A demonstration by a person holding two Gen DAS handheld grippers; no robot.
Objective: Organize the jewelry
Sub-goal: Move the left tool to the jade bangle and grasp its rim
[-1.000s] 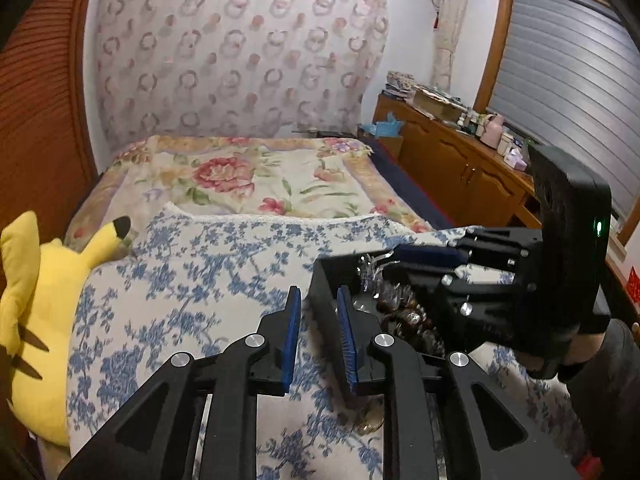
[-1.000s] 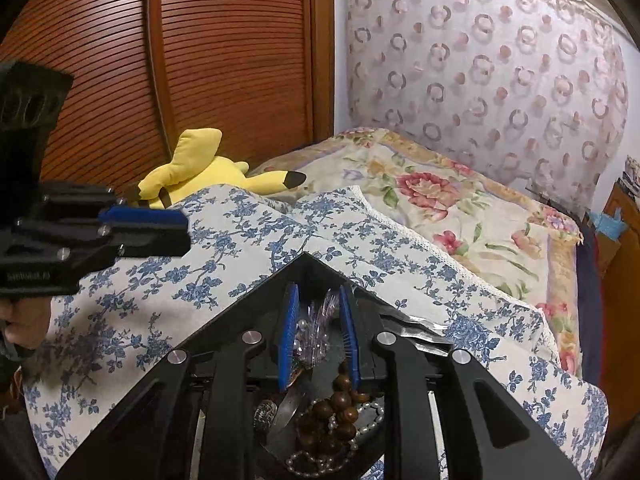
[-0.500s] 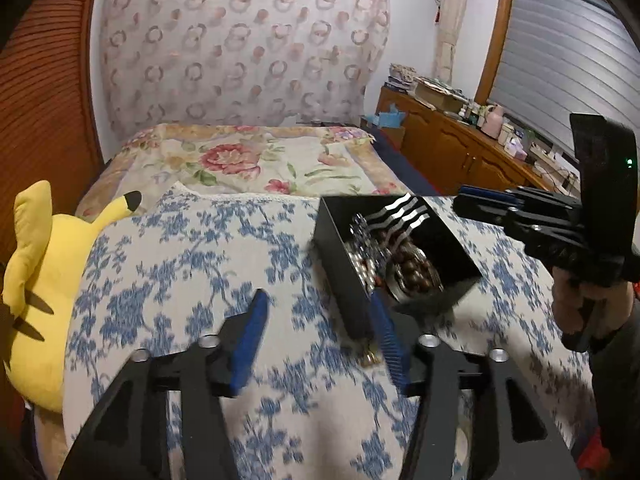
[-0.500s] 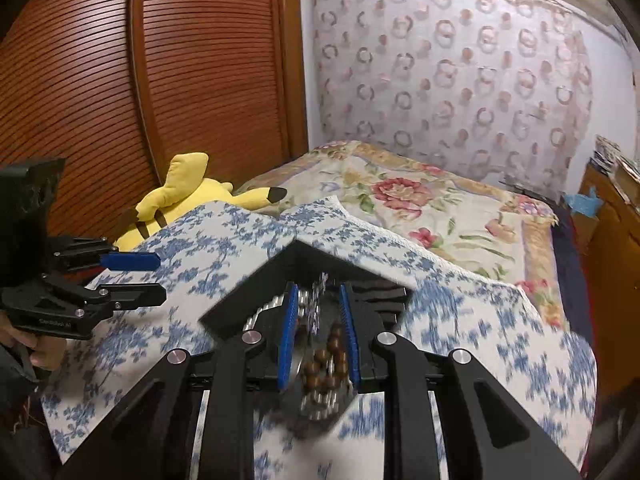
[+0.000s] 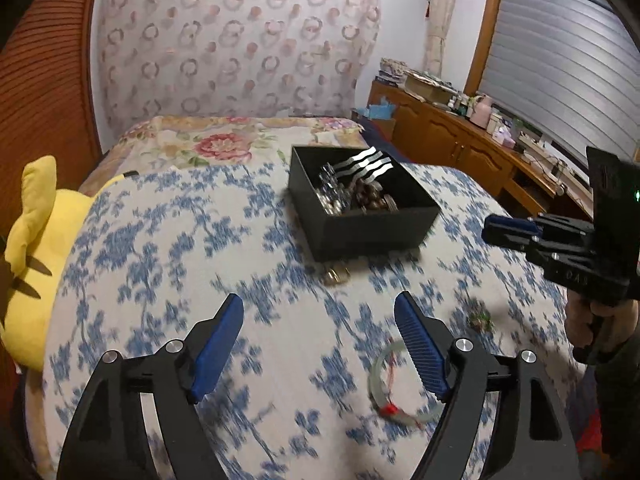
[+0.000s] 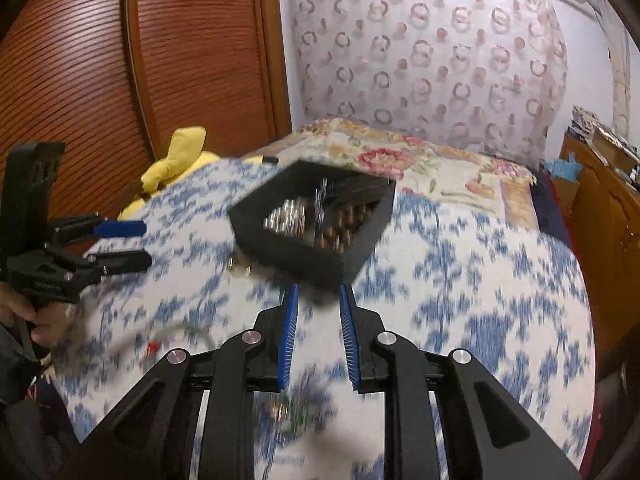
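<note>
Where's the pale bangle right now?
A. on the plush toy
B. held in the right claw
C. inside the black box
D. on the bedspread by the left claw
D: the bangle lies on the bedspread beside the open left claw, outside the box.

Open black box (image 5: 362, 216) of jewelry, pale bangle (image 5: 394, 388) lying outside

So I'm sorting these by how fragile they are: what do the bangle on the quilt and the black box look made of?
The bangle looks like pale green translucent stone or glass, perhaps jade: the quilt shows faintly through it, and a red thread is tied on. The box looks like matte black card: flat thin walls, no shine. Motion blur leaves both uncertain.
</note>
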